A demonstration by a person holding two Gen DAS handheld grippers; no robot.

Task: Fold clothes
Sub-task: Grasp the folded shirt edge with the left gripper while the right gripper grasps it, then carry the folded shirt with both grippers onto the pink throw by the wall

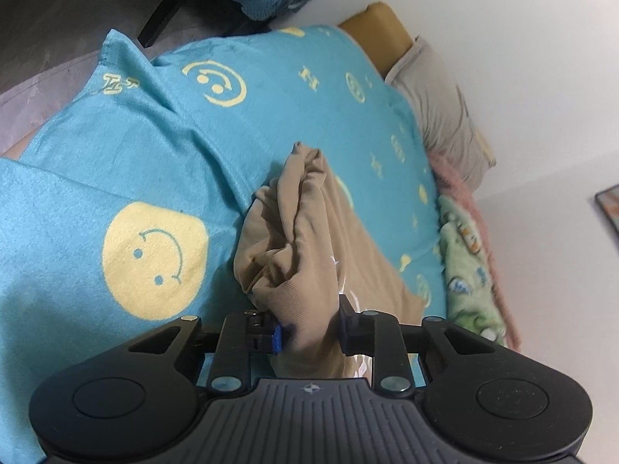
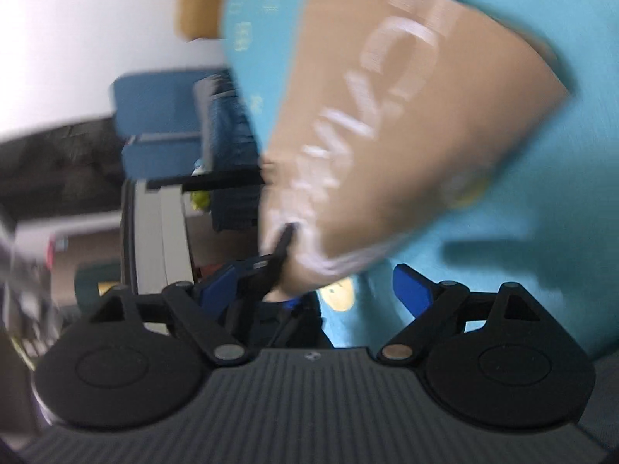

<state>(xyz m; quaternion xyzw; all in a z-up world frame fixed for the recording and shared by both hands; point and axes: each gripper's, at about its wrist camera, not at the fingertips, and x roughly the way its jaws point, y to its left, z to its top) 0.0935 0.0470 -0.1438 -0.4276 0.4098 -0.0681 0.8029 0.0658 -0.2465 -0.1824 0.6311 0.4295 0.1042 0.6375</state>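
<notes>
A tan garment [image 1: 294, 239] lies bunched on the turquoise smiley-face blanket [image 1: 127, 162] of a bed. My left gripper [image 1: 309, 328] is shut on a fold of it, with cloth packed between the fingers. The right wrist view is blurred. There the tan garment [image 2: 387, 123] hangs spread out, showing white lettering, above the blanket [image 2: 522, 212]. My right gripper [image 2: 315, 290] stands open, its blue pads [image 2: 412, 290] wide apart, with nothing between them. A black finger of the left gripper [image 2: 284, 245] pinches the garment's lower corner just ahead of it.
A beige pillow [image 1: 441, 116], pink cloth [image 1: 460, 181] and a green patterned blanket [image 1: 468, 266] line the bed's wall side. A tan headboard [image 1: 379, 27] sits at the far end. A blue chair [image 2: 162, 123] and a grey-and-black stand [image 2: 162, 224] are beside the bed.
</notes>
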